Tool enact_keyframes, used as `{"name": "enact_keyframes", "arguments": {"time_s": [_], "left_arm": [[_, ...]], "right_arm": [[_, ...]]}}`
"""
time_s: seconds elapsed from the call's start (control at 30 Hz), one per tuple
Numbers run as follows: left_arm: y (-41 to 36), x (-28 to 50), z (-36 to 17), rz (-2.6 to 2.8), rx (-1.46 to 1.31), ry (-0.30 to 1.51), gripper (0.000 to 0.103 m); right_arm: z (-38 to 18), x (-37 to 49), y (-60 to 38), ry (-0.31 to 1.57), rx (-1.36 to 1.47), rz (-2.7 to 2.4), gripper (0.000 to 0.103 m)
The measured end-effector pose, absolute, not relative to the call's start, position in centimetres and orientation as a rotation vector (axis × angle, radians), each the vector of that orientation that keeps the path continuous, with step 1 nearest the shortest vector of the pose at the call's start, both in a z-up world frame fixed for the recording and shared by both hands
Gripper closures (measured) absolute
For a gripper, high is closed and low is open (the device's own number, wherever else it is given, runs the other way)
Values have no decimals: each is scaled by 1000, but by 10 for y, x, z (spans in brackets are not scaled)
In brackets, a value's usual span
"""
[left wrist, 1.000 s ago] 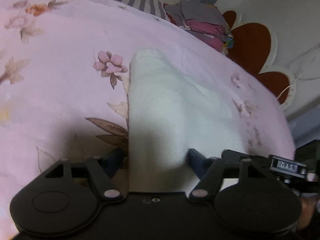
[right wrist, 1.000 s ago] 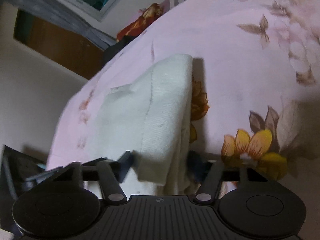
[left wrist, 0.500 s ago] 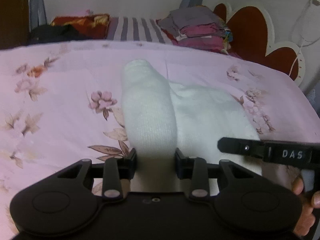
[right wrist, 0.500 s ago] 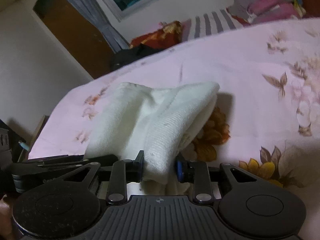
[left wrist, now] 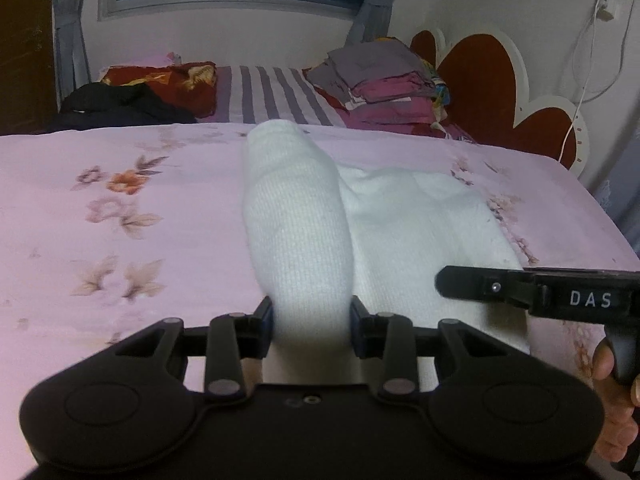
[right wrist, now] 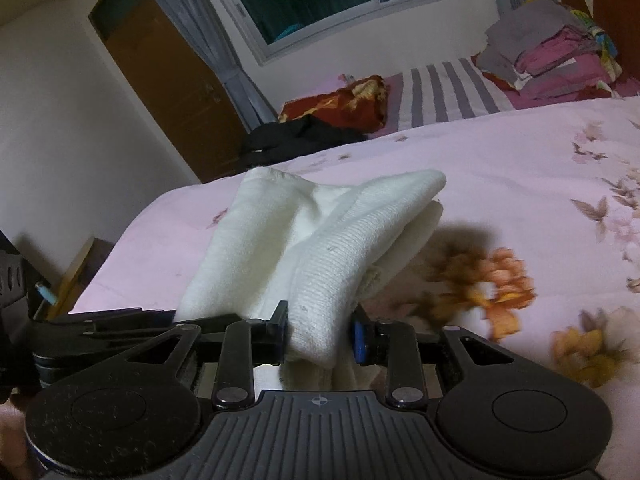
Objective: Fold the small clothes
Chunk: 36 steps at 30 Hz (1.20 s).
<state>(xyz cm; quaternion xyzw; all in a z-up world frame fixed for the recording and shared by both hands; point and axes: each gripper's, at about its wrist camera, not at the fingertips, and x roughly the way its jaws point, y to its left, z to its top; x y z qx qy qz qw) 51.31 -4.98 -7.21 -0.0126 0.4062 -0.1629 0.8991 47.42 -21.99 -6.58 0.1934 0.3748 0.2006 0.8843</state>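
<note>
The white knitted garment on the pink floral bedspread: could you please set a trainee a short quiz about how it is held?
1. True or false: both grippers have their jaws closed on the white knitted garment.
2. Which lies nearest the dark red heart-shaped headboard? A) black clothing B) the stack of folded purple and pink clothes C) the brown wooden door
3. Fill in: the garment's far end rests on the ___ floral bedspread.

Key: 1 true: the left gripper and the right gripper each pinch a fold. 2 B. 3 pink.
</note>
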Motion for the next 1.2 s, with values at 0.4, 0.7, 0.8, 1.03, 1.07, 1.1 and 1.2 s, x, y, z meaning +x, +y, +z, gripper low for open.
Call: {"name": "enact_keyframes", "arguments": {"time_s": [0.4, 0.7, 0.8, 1.03, 1.07, 1.1, 1.2], "left_arm": [[70, 516, -77, -340, -50, 854, 68], [128, 531, -100, -326, -127, 900, 68], [136, 539, -118, -340, -160, 947, 65], [148, 540, -147, -267, -138, 947, 16], [152, 542, -146, -271, -146, 950, 17], [154, 542, -143, -281, -153, 950, 22], [164, 537, -125, -278, -135, 881, 35]], "right_arm": [[-71, 481, -93, 809, 406, 420, 73], [-101, 504, -38, 860, 396, 433, 73], [-120, 513, -35, 894, 410, 423, 73], [-165, 520, -47, 947, 413, 365, 56], [-166, 521, -49, 951, 421, 370, 56], [-165, 521, -51, 955, 429, 374, 55], [-148, 516, -63, 904, 412, 347, 55]]}}
